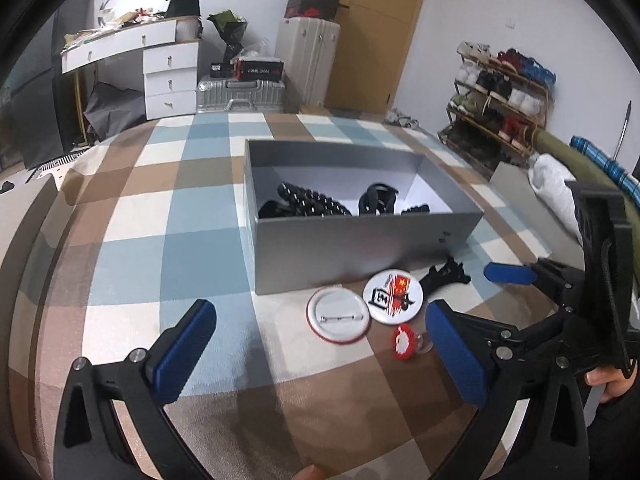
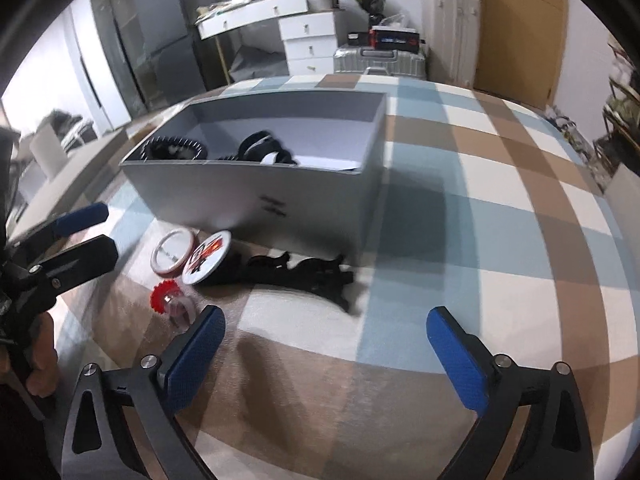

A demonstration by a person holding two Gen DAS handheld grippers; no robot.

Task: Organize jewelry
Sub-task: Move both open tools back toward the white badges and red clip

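Observation:
A grey open box point(image 1: 344, 252) point(image 2: 256, 196) stands on the checked cloth and holds several black hair pieces point(image 1: 308, 200) point(image 2: 260, 146). In front of it lie a face-down pin badge point(image 1: 338, 320) point(image 2: 173, 255), a printed white badge point(image 1: 393, 297) point(image 2: 207, 262), a small red piece point(image 1: 403, 342) point(image 2: 164, 296) and a black hair clip point(image 1: 446, 276) point(image 2: 304, 274). My left gripper point(image 1: 320, 344) is open, just short of the badges. My right gripper point(image 2: 324, 344) is open, near the black clip; it also shows at the right of the left wrist view point(image 1: 512, 274).
The checked cloth point(image 1: 160, 240) covers the surface. Beyond it stand a white drawer desk point(image 1: 168, 76), silver suitcases point(image 1: 240, 94), a shoe rack point(image 1: 500, 100) and a wooden door point(image 1: 376, 32). A grey flat lid point(image 1: 520, 200) lies to the right.

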